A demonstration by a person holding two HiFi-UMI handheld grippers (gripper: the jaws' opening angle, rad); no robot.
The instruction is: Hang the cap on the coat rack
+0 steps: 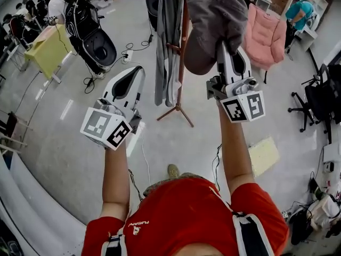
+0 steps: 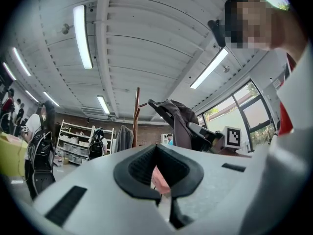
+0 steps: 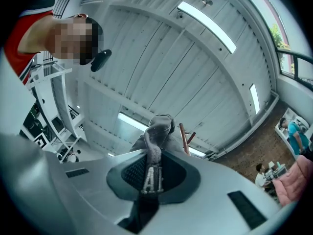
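We judge the carry-to-the-peg step to be in hand: the cap [image 1: 213, 20] is lifted high at about one o'clock from us, right beside the coat rack [image 1: 183, 47], whose pole stands at the cap's nine o'clock with a grey garment [image 1: 168, 36] hanging on it. The cap is not yet on any peg. Next we would need to lift the crown over a free peg, settle it there, and only then release. The right gripper [image 1: 228, 52] has its jaws nearly closed, clamped on a fold of the cap's fabric. The left gripper [image 1: 136, 73], down at nine o'clock, has its jaws drawn together on nothing.
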